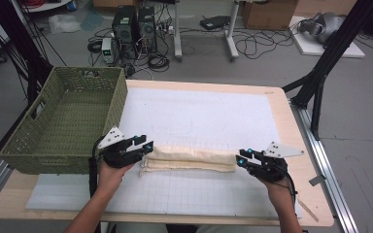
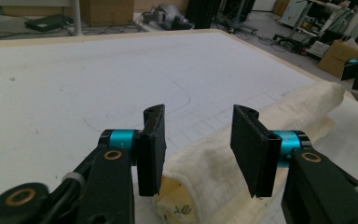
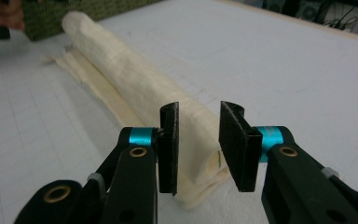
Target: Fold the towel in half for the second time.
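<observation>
Left gripper, a black two-jaw tool with blue collars held in the person's left hand, sits at the left end of the cream-coloured, quilted cloth rolled into a long bundle. In the left gripper view its jaws stand apart with the end of the roll between them, and the pads do not press on it. The bundle lies across the near part of the white gridded mat on the light wooden table, with a flat flap of the same cloth showing under its near side.

Beside the left hand, a green woven rectangular basket sits at the table's left edge, close to that end of the roll.

At the far right end, the right gripper, its twin, is in the person's right hand. Its jaws are also parted around the roll's end, without clamping.

The work looks like rolling or gathering this cloth. To do it well, I judge both grippers should close on the whole thickness of the roll, flap included, at the same moment, so neither end slips loose or unrolls. Both ends should then move together and level; a one-sided pull would likely skew the bundle. If it goes to the basket, its length may need turning to fit.
</observation>
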Motion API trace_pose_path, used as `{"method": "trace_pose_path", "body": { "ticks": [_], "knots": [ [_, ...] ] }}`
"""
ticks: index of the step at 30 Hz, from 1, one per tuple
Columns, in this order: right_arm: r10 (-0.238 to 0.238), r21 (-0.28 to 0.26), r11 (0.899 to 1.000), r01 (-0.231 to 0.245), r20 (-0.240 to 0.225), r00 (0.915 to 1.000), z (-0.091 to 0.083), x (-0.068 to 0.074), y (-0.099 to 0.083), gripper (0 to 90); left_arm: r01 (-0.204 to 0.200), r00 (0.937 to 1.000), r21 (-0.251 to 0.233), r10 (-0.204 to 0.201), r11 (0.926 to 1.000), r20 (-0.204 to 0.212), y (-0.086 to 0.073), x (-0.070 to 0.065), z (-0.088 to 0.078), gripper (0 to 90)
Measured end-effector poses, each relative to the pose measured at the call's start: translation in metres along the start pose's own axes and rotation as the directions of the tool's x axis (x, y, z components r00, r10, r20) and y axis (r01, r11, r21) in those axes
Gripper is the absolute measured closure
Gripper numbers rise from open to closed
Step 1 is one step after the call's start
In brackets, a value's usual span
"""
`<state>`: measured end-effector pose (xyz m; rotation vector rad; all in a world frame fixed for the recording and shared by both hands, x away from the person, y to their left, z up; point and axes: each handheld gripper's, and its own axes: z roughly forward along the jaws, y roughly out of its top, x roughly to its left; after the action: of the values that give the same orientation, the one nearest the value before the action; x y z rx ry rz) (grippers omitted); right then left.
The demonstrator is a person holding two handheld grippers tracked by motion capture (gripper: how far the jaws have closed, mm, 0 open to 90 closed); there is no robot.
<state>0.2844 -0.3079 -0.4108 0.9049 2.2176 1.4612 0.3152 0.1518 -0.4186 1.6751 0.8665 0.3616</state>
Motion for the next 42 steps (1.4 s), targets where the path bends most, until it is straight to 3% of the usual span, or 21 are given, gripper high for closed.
{"method": "trace_pose_path", "body": {
  "ticks": [4, 6, 8, 10, 12, 14, 16, 18, 21, 22, 24, 26, 28, 31, 35, 39, 42],
  "knots": [
    [0.028, -0.032, 0.999, -0.026, 0.067, 0.9974, 0.008, 0.003, 0.012, 65.7, -0.013, 0.9991, 0.105, 0.017, 0.9944, -0.039, -0.006, 0.006, 0.025, 62.6],
    [0.038, -0.015, 0.999, -0.036, 0.099, 0.9944, 0.018, 0.005, 0.018, 65.6, 0.008, 0.9993, 0.162, -0.002, 0.9867, -0.036, -0.011, 0.008, 0.034, 64.3],
    [0.034, -0.012, 0.999, -0.033, 0.118, 0.9924, 0.029, 0.004, 0.023, 65.3, -0.002, 0.9998, 0.218, 0.007, 0.9760, -0.019, -0.015, 0.007, 0.038, 65.7],
    [0.032, -0.011, 0.999, -0.031, 0.128, 0.9912, 0.039, 0.002, 0.029, 60.8, -0.026, 0.9995, 0.225, 0.029, 0.9739, -0.013, -0.016, 0.004, 0.038, 66.9],
    [0.028, 0.010, 1.000, -0.030, 0.147, 0.9888, 0.051, -0.004, 0.034, 50.9, -0.029, 0.9993, 0.223, 0.033, 0.9744, -0.015, -0.015, 0.004, 0.036, 67.1],
    [0.048, 0.060, 0.996, -0.061, 0.198, 0.9790, 0.064, -0.015, 0.037, 38.8, -0.028, 0.9993, 0.219, 0.033, 0.9753, -0.020, -0.015, 0.003, 0.034, 67.4],
    [0.087, 0.095, 0.989, -0.112, 0.237, 0.9675, 0.074, -0.030, 0.037, 34.5, -0.031, 0.9993, 0.217, 0.035, 0.9757, -0.016, -0.015, 0.003, 0.033, 67.4],
    [0.105, 0.145, 0.979, -0.141, 0.231, 0.9672, 0.086, -0.044, 0.033, 32.8, -0.034, 0.9991, 0.218, 0.038, 0.9753, -0.015, -0.016, 0.003, 0.033, 67.3],
    [0.116, 0.227, 0.961, -0.158, 0.187, 0.9754, 0.106, -0.056, 0.024, 32.3, -0.035, 0.9990, 0.213, 0.040, 0.9765, -0.020, -0.016, 0.002, 0.034, 66.2],
    [0.118, 0.259, 0.952, -0.163, 0.181, 0.9765, 0.113, -0.057, 0.021, 33.7, -0.033, 0.9990, 0.208, 0.038, 0.9776, -0.022, -0.016, 0.002, 0.034, 66.0],
    [0.093, 0.283, 0.948, -0.143, 0.183, 0.9788, 0.119, -0.057, 0.018, 40.7, -0.033, 0.9985, 0.186, 0.041, 0.9820, -0.037, -0.014, 0.003, 0.033, 64.4],
    [0.097, 0.270, 0.952, -0.146, 0.187, 0.9775, 0.118, -0.059, 0.018, 51.9, -0.029, 0.9972, 0.164, 0.040, 0.9861, -0.063, -0.008, 0.005, 0.033, 58.8],
    [0.081, 0.280, 0.951, -0.130, 0.181, 0.9802, 0.116, -0.060, 0.018, 57.4, -0.021, 0.9953, 0.137, 0.033, 0.9903, -0.091, -0.001, 0.008, 0.034, 55.2],
    [0.060, 0.293, 0.950, -0.109, 0.173, 0.9830, 0.116, -0.058, 0.019, 64.8, -0.012, 0.9919, 0.136, 0.029, 0.9906, -0.123, 0.011, 0.015, 0.042, 49.7],
    [0.056, 0.296, 0.950, -0.101, 0.157, 0.9860, 0.117, -0.057, 0.020, 71.5, -0.001, 0.9877, 0.170, 0.028, 0.9854, -0.154, 0.014, 0.026, 0.056, 45.6],
    [0.056, 0.296, 0.950, -0.098, 0.148, 0.9873, 0.117, -0.056, 0.019, 77.0, 0.036, 0.9804, 0.252, 0.015, 0.9671, -0.196, 0.001, 0.037, 0.071, 41.5],
    [0.046, 0.293, 0.952, -0.086, 0.141, 0.9889, 0.117, -0.054, 0.019, 82.2, 0.041, 0.9776, 0.267, 0.017, 0.9628, -0.210, -0.003, 0.038, 0.077, 42.8]
  ]
}}
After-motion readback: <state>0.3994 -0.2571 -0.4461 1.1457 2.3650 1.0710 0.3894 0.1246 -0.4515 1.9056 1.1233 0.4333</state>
